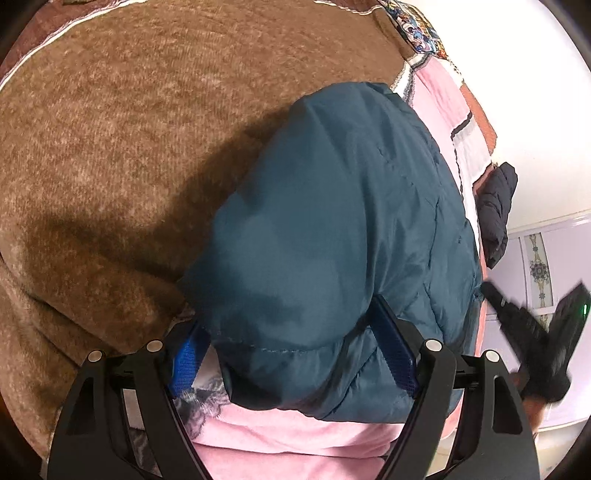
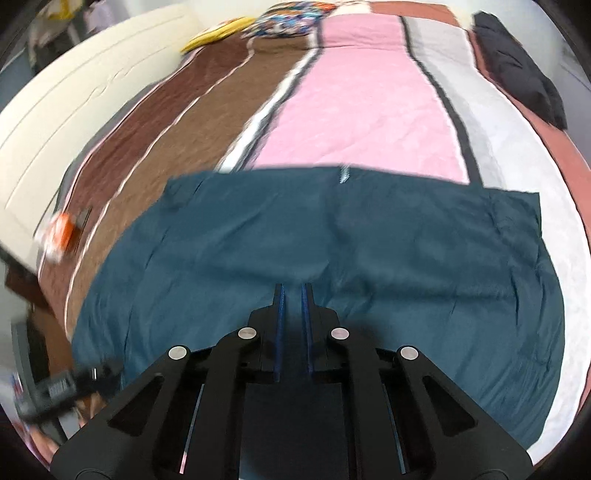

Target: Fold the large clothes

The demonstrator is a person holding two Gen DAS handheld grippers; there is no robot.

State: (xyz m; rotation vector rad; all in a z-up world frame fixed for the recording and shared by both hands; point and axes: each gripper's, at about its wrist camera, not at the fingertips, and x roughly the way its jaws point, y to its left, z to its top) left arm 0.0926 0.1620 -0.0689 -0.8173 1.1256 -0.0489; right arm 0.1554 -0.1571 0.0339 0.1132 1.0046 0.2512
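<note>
the jacket [image 2: 369,240] is a plain dark teal. the bedspread [image 2: 362,110] runs in stripes: pink, grey, brown, darker brown and rust, edged with thin white and black lines. the dark garment [image 2: 517,62] at the bed's far corner is black. a cushion [image 2: 291,18] shows a busy multicolour print. the left hand-held gripper [image 1: 295,358] is black with blue pads [image 1: 184,362]. the headboard [image 2: 74,110] is cream.

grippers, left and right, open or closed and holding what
left gripper: open, jaws wide around a puffy teal quilted jacket fold.
right gripper: jaws nearly closed, nothing visibly held.
</note>
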